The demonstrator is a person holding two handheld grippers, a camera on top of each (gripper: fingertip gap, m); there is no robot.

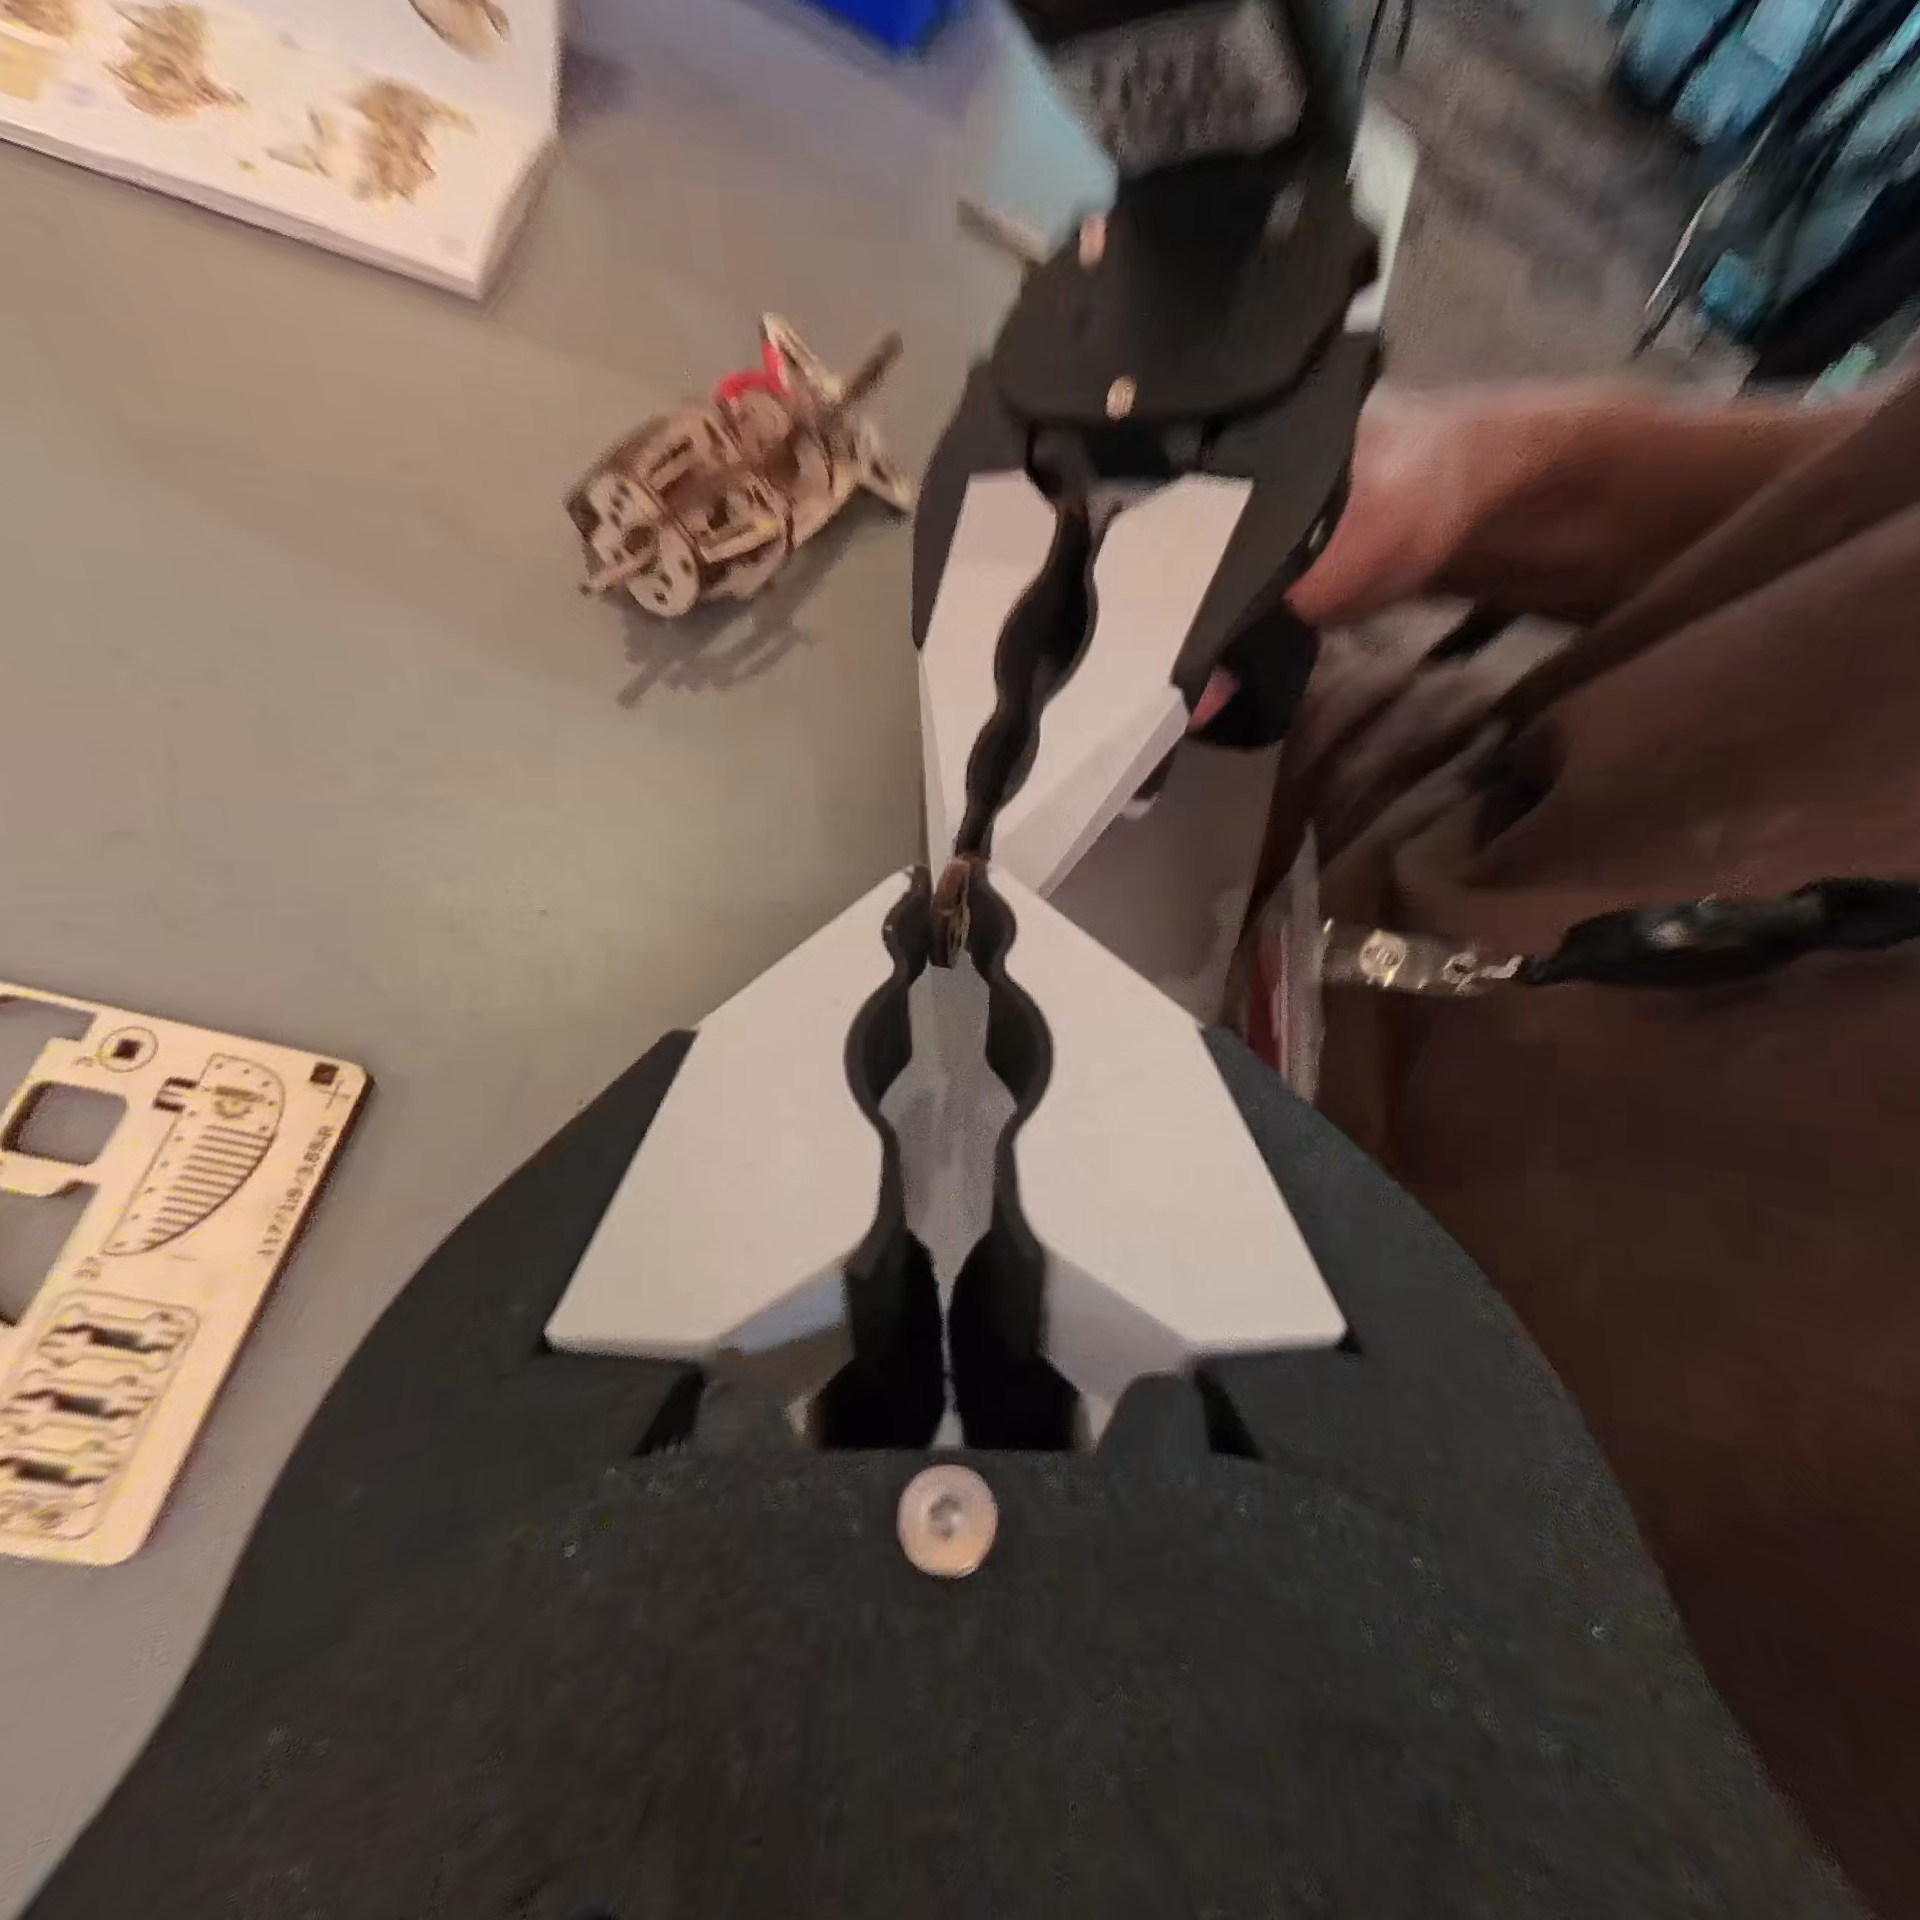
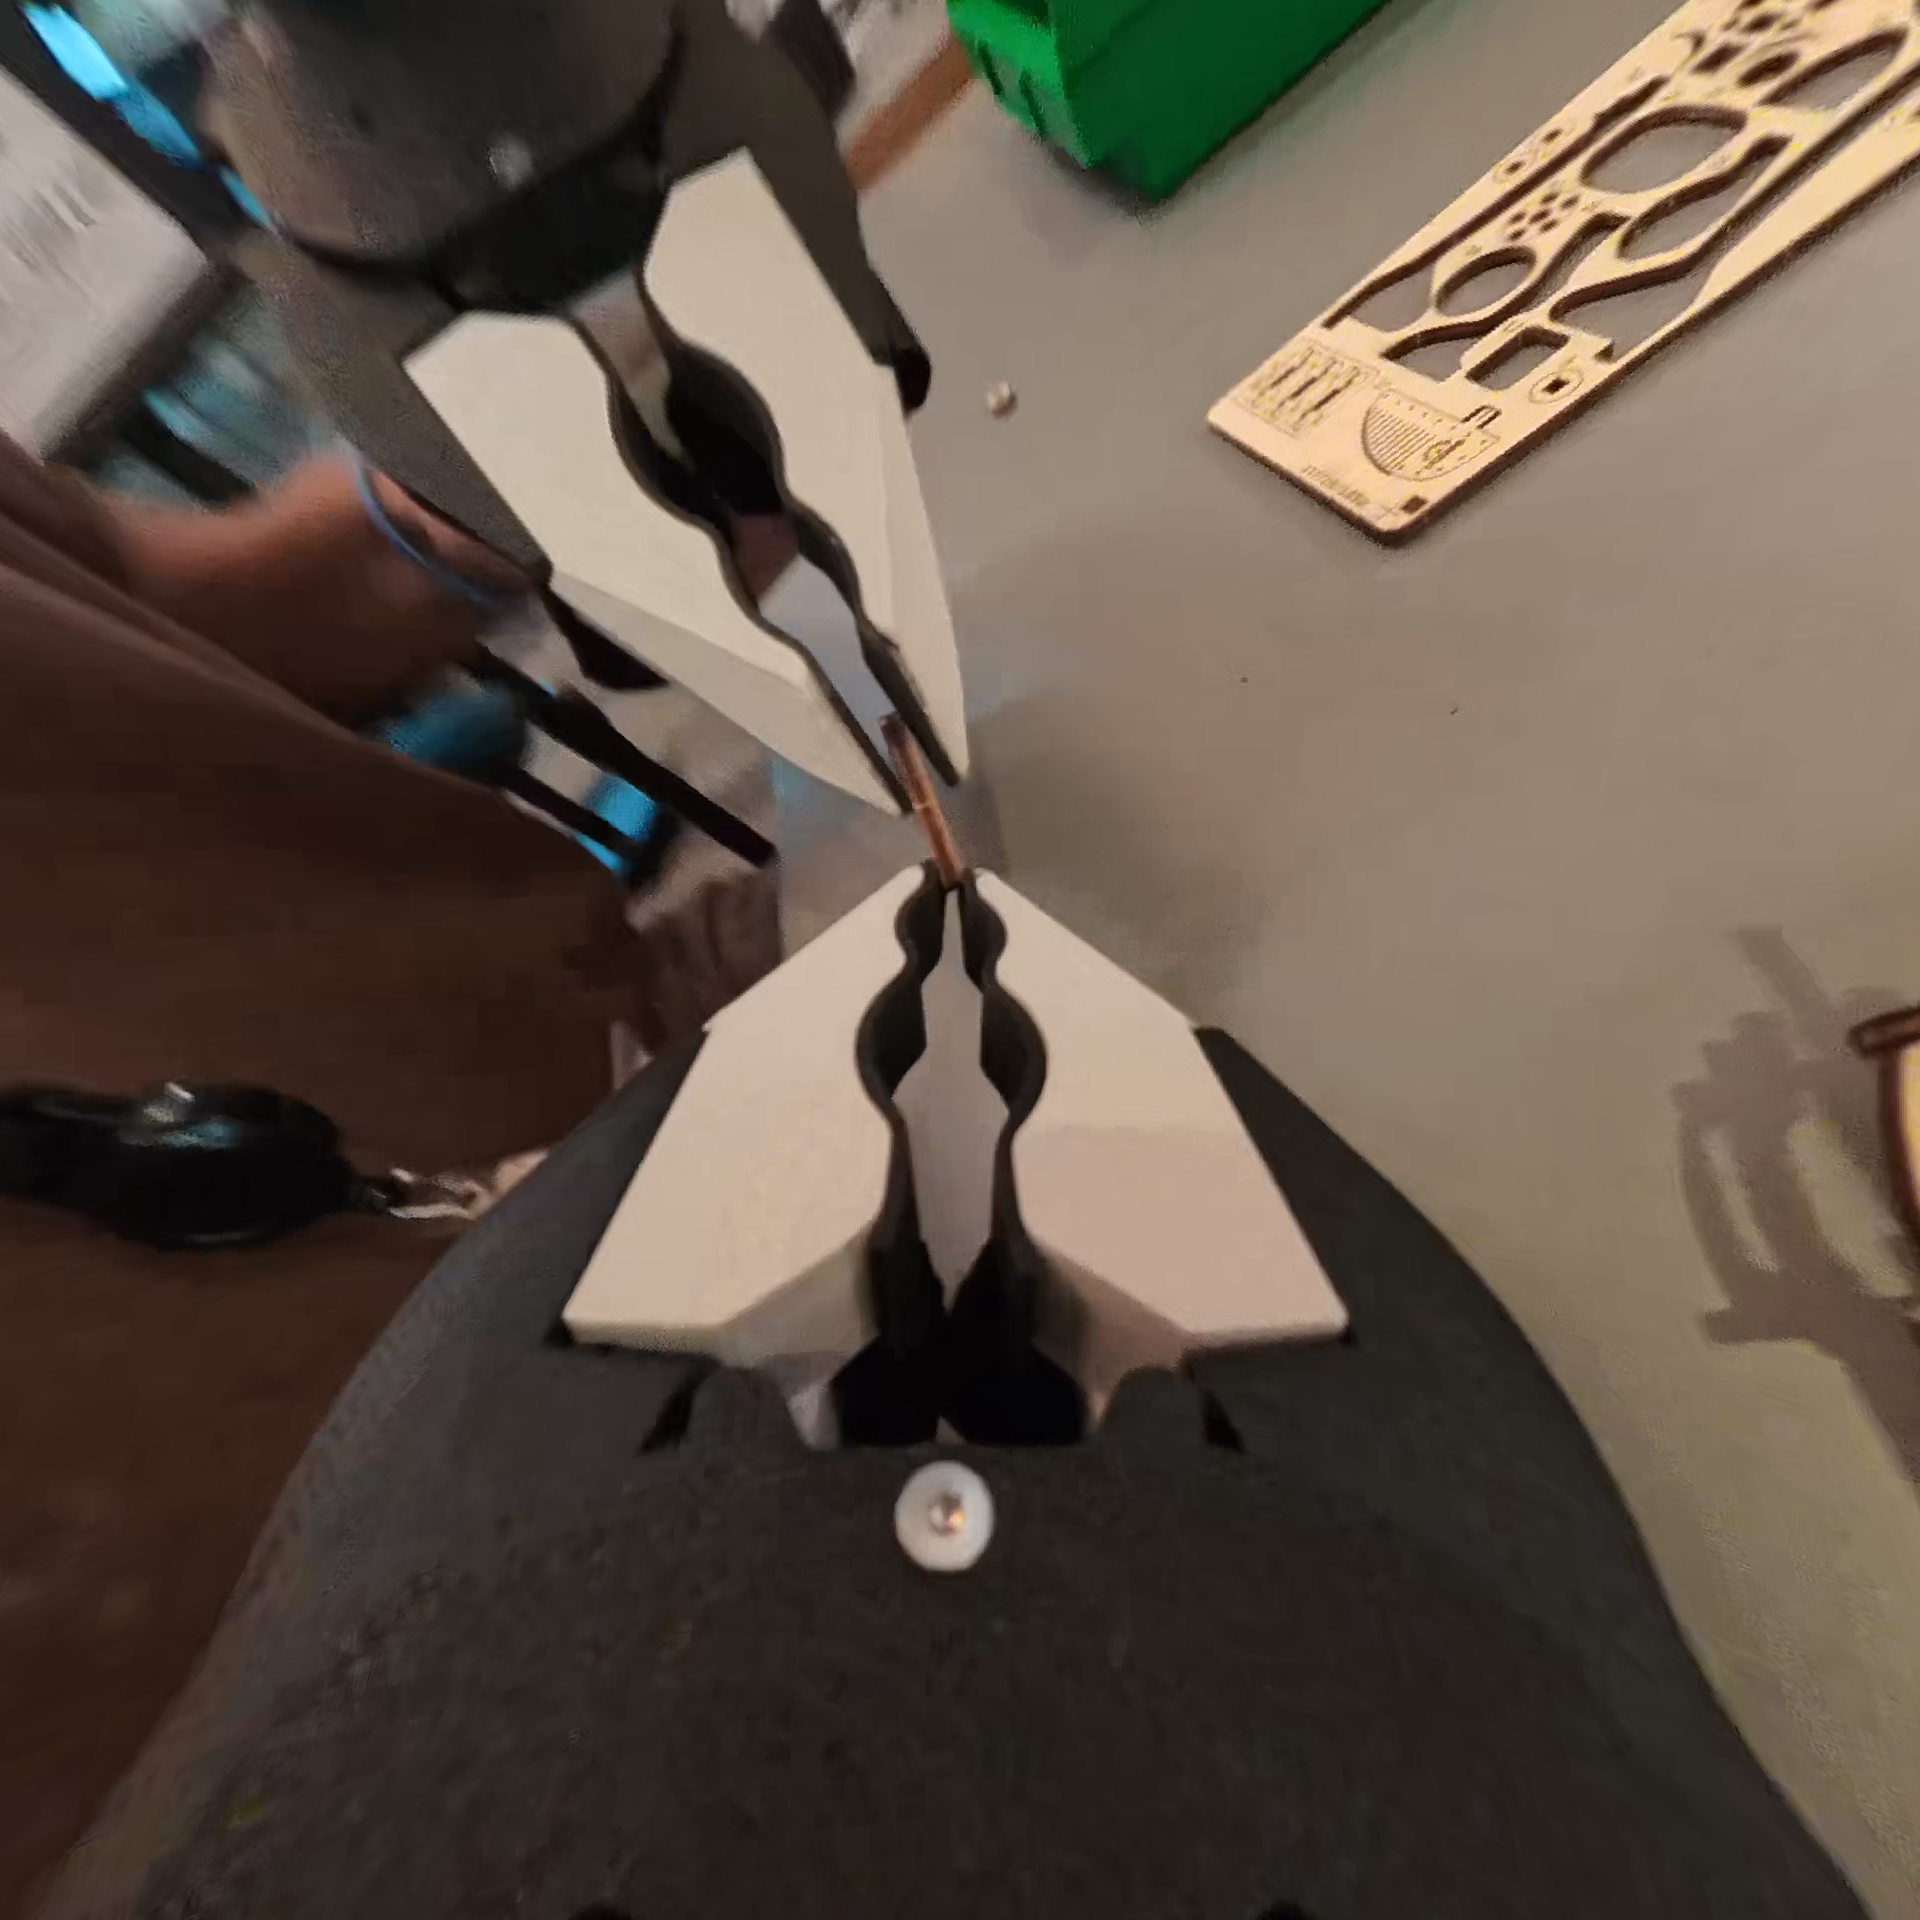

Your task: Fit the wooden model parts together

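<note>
My left gripper [image 1: 948,902] and right gripper [image 1: 972,844] meet tip to tip above the grey table [image 1: 416,779]. A small thin wooden part [image 1: 951,923] sits pinched at the tips of both. In the right wrist view the part [image 2: 932,821] shows edge-on, spanning from my right gripper [image 2: 943,883] to the left gripper [image 2: 925,767]. Both grippers are shut on it. I cannot tell whether it is one piece or two joined pieces. A partly built wooden model [image 1: 727,488] lies on the table beyond the grippers.
A laser-cut wooden sheet [image 1: 156,1247] lies at the left; it also shows in the right wrist view [image 2: 1558,281]. An instruction booklet [image 1: 281,125] lies at the far left. A green box [image 2: 1143,73] stands at the back. A person's hand [image 1: 1455,499] and brown clothing are close by.
</note>
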